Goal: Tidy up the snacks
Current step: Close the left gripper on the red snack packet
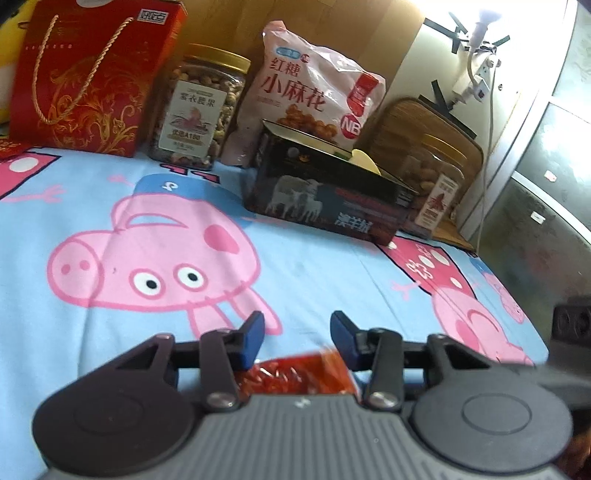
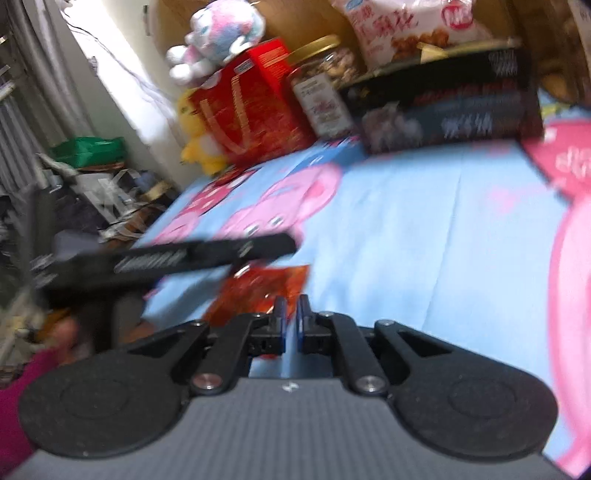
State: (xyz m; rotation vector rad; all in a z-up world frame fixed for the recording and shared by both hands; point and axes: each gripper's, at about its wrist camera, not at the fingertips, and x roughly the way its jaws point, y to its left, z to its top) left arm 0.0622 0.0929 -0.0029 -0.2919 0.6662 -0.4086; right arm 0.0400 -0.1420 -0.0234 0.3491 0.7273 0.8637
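Observation:
An orange-red snack packet (image 1: 295, 376) sits low between the fingers of my left gripper (image 1: 297, 332). Its sides reach the inner ends of both blue pads, while the tips stand apart over the sheet. Whether the pads press on it I cannot tell. In the right wrist view the same packet (image 2: 258, 291) hangs just under the left gripper's black finger (image 2: 221, 253), at the bed's near edge. My right gripper (image 2: 291, 308) has its pads almost together, pinching the packet's near corner. That view is blurred.
Along the headboard stand a red gift box (image 1: 85, 81), a nut jar (image 1: 199, 107), a pink snack bag (image 1: 314, 85), a black carton (image 1: 325, 195) and a second jar (image 1: 432, 188). The cartoon bedsheet (image 1: 332, 280) lies between. Plush toys (image 2: 218, 33) and floor clutter (image 2: 103, 192) are to the left.

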